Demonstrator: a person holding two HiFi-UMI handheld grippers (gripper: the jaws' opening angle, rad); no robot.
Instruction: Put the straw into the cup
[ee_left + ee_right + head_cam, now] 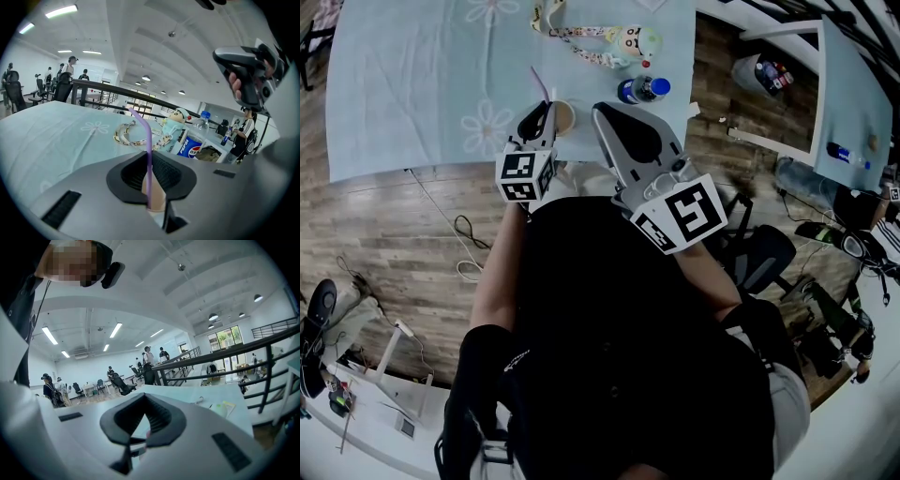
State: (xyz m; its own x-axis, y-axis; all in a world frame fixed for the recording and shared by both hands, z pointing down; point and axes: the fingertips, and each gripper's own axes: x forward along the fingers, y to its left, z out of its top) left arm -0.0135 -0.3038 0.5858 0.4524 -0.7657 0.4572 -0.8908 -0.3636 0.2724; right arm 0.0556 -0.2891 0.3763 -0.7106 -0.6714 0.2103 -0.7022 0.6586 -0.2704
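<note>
Straw (148, 140): purple, upright, pinched between the closed jaws of the left gripper (151, 190). Whether its lower end is inside the cup cannot be told.
Cup (564, 116): brown, at the table's (394, 103) near edge, touching or just beside the left gripper's tip.
Right gripper (143, 427): jaws together, holding nothing, just right of the cup above the near edge.
Bottle (645, 89): near, toward the right edge.
Doll (636, 41) and lanyard (581, 34): farther back.
Open room: bare cloth from the cup to the left edge.

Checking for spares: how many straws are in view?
1. The purple straw stands upright, clamped between the jaws of the left gripper, with its lower end at the cup. Others may be hidden.
</note>
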